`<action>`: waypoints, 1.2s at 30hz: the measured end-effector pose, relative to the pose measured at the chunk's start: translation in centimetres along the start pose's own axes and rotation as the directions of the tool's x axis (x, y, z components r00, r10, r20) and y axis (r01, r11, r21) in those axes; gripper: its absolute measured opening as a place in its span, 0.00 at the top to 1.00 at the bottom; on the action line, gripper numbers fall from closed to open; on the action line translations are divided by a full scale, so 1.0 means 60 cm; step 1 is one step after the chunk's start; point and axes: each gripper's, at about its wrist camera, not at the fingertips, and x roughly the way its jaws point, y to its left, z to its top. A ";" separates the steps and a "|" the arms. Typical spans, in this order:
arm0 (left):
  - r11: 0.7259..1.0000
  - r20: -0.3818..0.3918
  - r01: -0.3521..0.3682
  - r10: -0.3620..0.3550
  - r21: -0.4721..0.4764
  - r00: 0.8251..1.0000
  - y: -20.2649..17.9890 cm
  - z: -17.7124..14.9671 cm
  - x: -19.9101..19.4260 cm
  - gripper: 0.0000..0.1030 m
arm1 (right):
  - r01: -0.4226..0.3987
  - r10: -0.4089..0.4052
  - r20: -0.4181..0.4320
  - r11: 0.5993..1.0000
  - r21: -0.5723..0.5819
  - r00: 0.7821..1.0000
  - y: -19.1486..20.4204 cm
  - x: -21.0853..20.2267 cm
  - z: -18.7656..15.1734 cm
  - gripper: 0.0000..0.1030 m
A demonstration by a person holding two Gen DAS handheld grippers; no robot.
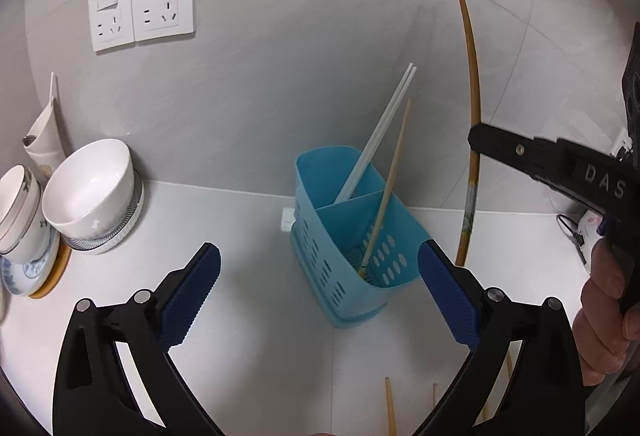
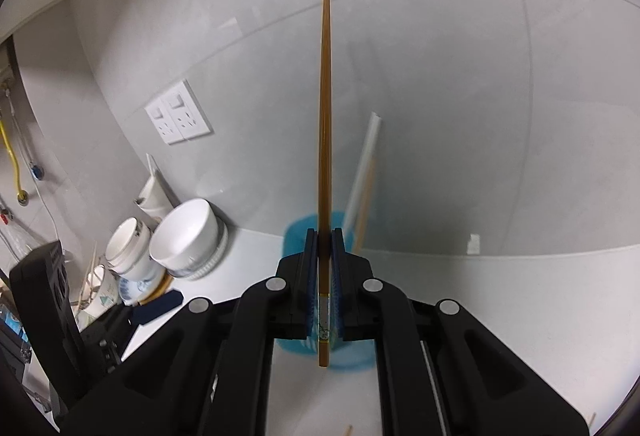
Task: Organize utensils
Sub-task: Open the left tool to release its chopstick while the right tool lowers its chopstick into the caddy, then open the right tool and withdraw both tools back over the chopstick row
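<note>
My right gripper [image 2: 325, 236] clamps a brown chopstick [image 2: 325, 115] near its decorated end, upright above the blue holder [image 1: 352, 236]; light, stiff and slick, it may pivot, while my left gripper [image 1: 320, 276] stands open, empty

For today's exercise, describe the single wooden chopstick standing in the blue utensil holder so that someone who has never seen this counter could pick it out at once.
Find the blue utensil holder on the white counter by the grey wall. It has two compartments; the wooden chopstick stands tilted in the nearer one. Unlike the white chopsticks in the farther compartment, it is tan and alone.
</note>
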 end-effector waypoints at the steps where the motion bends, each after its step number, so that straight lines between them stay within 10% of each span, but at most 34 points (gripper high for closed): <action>1: 1.000 0.003 -0.006 0.006 0.001 1.000 0.001 0.000 -0.001 0.06 | -0.006 0.006 0.008 1.000 -0.002 1.000 0.002 0.003 0.000 0.94; 32: 0.997 -0.042 -0.060 0.058 -0.056 0.997 0.051 -0.018 0.030 0.06 | 0.052 -0.054 -0.041 0.997 -0.057 0.998 0.022 0.090 -0.077 0.91; 36: 0.997 -0.038 -0.058 0.056 -0.058 0.998 0.052 -0.016 0.028 0.06 | 0.083 -0.086 -0.039 0.994 -0.072 0.995 0.021 0.072 -0.070 0.73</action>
